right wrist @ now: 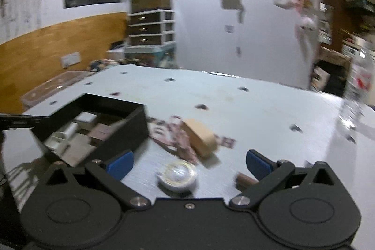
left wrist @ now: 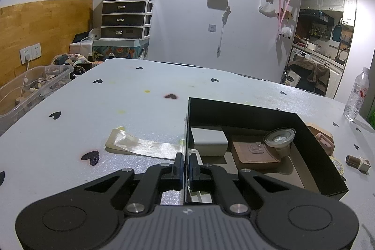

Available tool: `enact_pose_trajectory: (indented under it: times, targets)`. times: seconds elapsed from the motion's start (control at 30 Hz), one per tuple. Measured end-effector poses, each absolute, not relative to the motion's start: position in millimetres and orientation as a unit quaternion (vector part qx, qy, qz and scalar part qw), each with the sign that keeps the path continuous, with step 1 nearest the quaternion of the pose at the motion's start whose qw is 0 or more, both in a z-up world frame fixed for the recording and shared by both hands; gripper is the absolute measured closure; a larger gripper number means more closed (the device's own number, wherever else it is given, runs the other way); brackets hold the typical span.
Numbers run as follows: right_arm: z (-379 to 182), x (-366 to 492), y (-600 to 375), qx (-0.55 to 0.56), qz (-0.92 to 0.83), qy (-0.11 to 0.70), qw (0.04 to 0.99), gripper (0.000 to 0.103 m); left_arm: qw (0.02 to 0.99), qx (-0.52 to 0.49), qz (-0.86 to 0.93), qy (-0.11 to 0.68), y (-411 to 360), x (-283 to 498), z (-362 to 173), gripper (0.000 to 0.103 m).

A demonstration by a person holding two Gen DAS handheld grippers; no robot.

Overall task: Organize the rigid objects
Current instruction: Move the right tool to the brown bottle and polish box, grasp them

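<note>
My left gripper (left wrist: 186, 162) is shut on the near left wall of a black box (left wrist: 311, 147), one finger on each side of it. In the box lie a grey block (left wrist: 209, 141), a brown flat case (left wrist: 254, 154), a round clear disc (left wrist: 279, 136) and a white piece (left wrist: 195, 155). My right gripper (right wrist: 189, 162) is open and empty above the table, right of the box (right wrist: 126, 130). A round tape roll (right wrist: 178, 175) sits between its fingers, a brown cylinder (right wrist: 245, 179) by the right finger, a tan wooden block (right wrist: 199, 136) beyond. The right wrist view is motion-blurred.
A clear plastic strip (left wrist: 140, 144) lies left of the box. A water bottle (left wrist: 356, 95) stands at the table's far right edge. A clear bin (left wrist: 30, 90) sits left of the table. Patterned cloth (right wrist: 173, 137) lies under the wooden block. A small stamp (left wrist: 358, 161) lies right of the box.
</note>
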State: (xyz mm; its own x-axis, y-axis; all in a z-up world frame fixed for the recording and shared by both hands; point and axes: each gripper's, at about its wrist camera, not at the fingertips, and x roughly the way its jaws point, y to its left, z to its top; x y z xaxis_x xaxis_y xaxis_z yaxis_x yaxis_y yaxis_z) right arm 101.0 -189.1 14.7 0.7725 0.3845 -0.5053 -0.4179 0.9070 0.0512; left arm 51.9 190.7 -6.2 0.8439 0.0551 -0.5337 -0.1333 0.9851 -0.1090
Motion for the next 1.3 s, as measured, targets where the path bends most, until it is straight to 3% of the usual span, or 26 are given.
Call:
enact_pose_trajectory:
  times: [0.6, 1.3]
  targets:
    - [-51, 126, -232, 0.057, 0.098, 0.360, 0.926, 0.000, 0.958, -0.071, 0.049, 0.275, 191, 52, -6, 0.099]
    - [-52, 181, -189, -0.005, 0.074, 0.374, 0.924, 0.000, 0.958, -0.071, 0.049, 0.275, 191, 52, -6, 0.099]
